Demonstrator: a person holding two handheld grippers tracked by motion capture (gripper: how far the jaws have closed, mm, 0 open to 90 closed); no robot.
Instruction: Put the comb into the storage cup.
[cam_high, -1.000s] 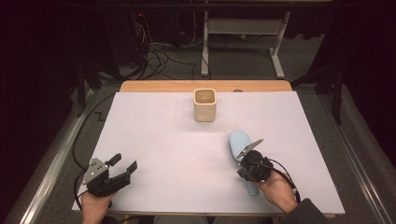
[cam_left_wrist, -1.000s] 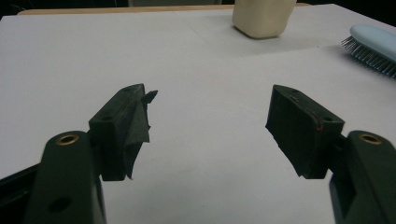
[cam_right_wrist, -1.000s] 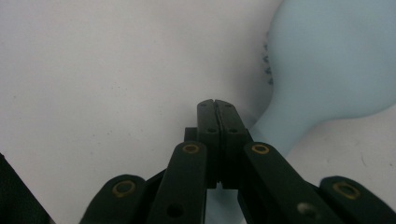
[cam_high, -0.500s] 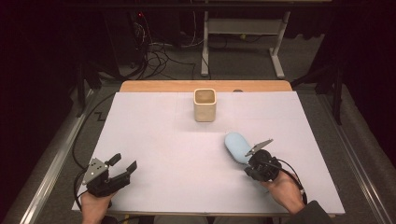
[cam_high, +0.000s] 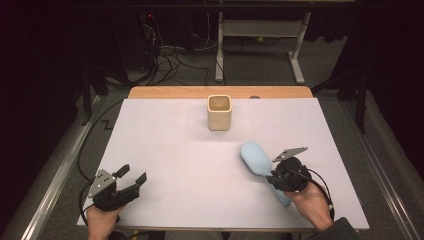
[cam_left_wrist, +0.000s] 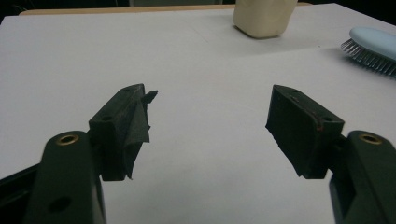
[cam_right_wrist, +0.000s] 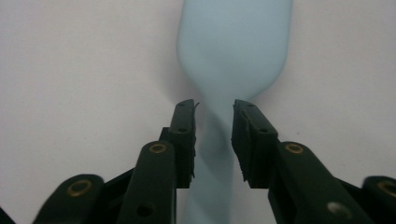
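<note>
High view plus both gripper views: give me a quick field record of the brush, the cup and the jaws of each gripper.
brush: pale blue plastic hairbrush, bristles down on the white table cover, handle toward the person
cup: square beige cup, upright, far centre, apart from the brush
right gripper: jaws either side of the brush handle, a gap at each side, have just been opening
left gripper: jaws open, nothing between them, near left corner

No text, label, brand, number or sign can be read anywhere, neither on the pale blue hairbrush (cam_high: 255, 159) nor on the beige cup (cam_high: 219, 112) nor on the white table sheet (cam_high: 170, 150).
</note>
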